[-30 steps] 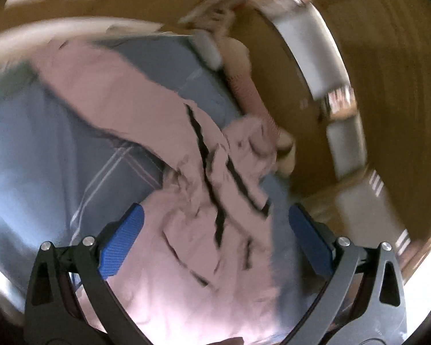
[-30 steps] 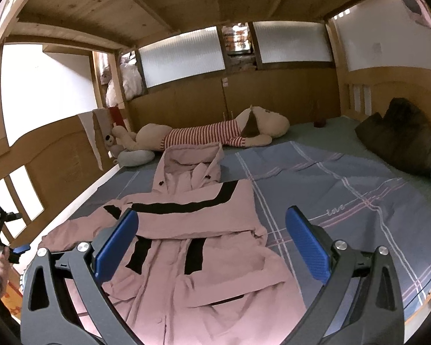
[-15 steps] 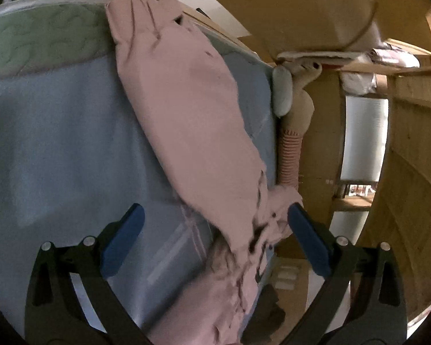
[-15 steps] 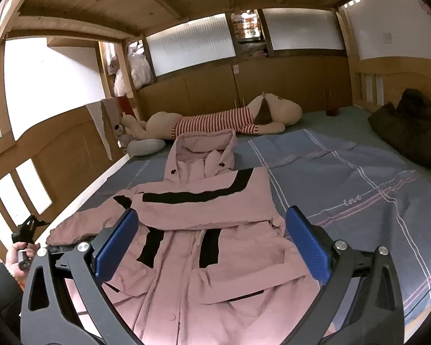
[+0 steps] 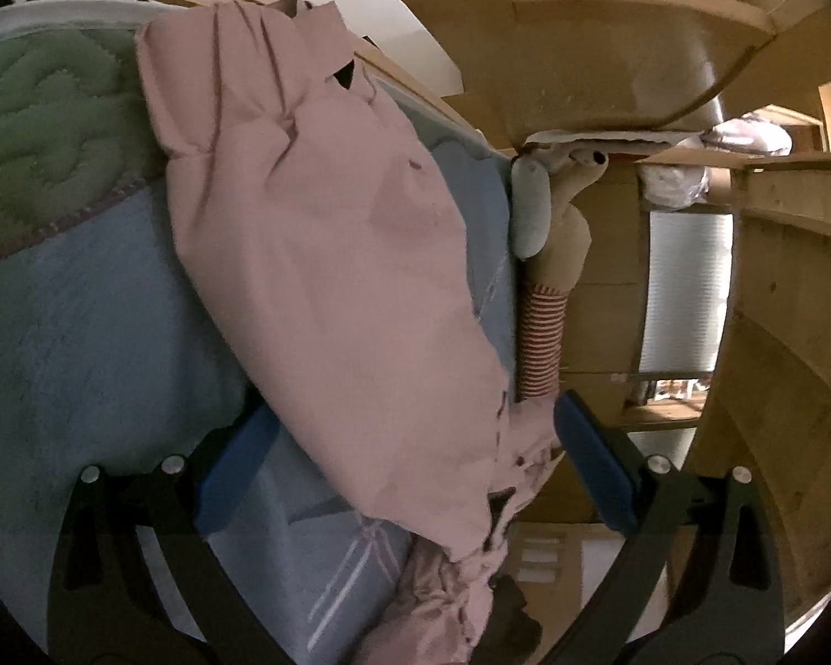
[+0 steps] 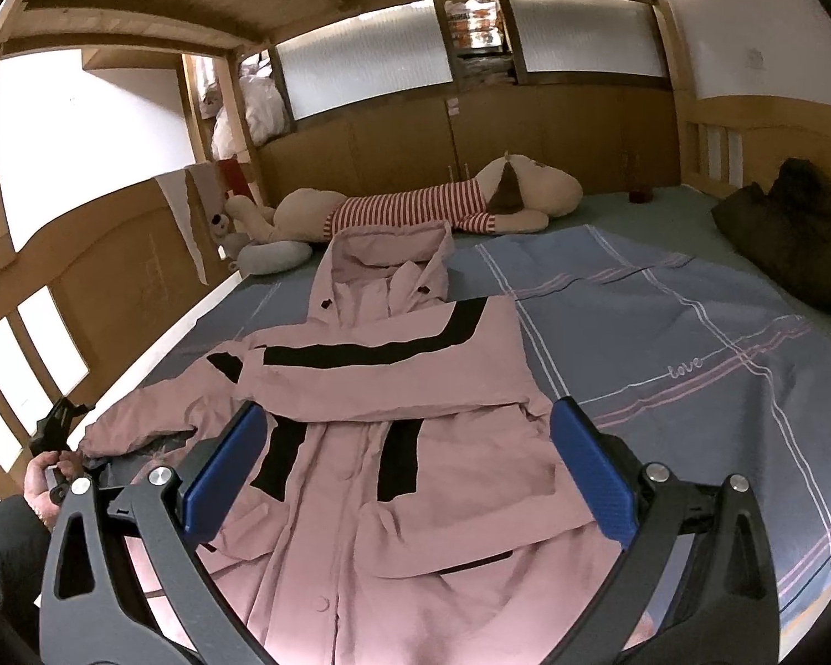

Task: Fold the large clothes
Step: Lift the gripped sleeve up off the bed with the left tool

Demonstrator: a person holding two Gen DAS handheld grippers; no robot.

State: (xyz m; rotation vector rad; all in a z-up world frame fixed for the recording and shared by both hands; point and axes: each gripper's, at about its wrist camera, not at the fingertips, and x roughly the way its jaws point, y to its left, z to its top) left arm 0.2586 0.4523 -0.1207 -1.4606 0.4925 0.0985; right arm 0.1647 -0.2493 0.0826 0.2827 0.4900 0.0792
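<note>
A large pink coat [image 6: 393,388] with black stripes lies front-up and spread out on the blue plaid blanket [image 6: 665,332], hood toward the far end. My right gripper [image 6: 407,407] hovers open over the coat's lower front and touches nothing. One pink sleeve [image 6: 149,415] stretches to the left bed edge, where a hand [image 6: 41,471] holds my left gripper [image 6: 55,426] by the cuff. In the rolled left wrist view, that sleeve [image 5: 327,255] runs from the cuff at the top down between the wide-open fingers of my left gripper [image 5: 415,410].
A plush dog [image 6: 426,205] in a striped shirt and a grey pillow [image 6: 274,255] lie at the far end. A dark cushion [image 6: 792,221] sits at the right. A wooden rail [image 6: 72,277] borders the left side. Green quilted bedding [image 5: 44,144] shows beside the blanket.
The left gripper swung from over the coat's body to the sleeve and closed in until the sleeve lies between its fingers. The right gripper moved slightly forward over the coat.
</note>
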